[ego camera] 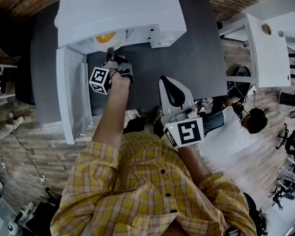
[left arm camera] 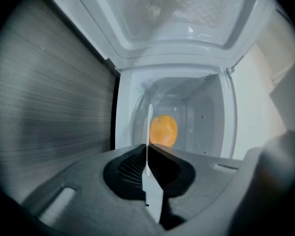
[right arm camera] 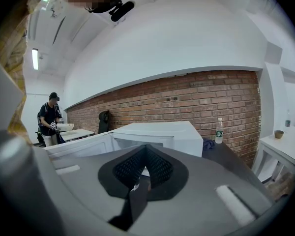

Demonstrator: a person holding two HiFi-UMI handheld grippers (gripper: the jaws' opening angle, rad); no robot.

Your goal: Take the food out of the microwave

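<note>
The microwave (ego camera: 120, 6) stands on the dark counter (ego camera: 191, 58) with its door (ego camera: 71, 92) swung open. The left tool (ego camera: 110, 53) reaches into the opening, jaws pinched on the thin white rim of a plate (left arm camera: 148, 132). The orange food (left arm camera: 163, 130) sits on that plate, just beyond the jaw tips and still inside. The right tool (ego camera: 171, 90) hangs back over the counter's near edge, jaws together and empty.

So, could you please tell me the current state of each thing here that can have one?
microwave door: swung open.
plate: in the mouth of the microwave, rim clamped by the left hand-held gripper.
orange food: resting on the plate, not out yet.
left hand-held gripper: shut on the plate.
right hand-held gripper: shut, empty, held back from the microwave.
</note>
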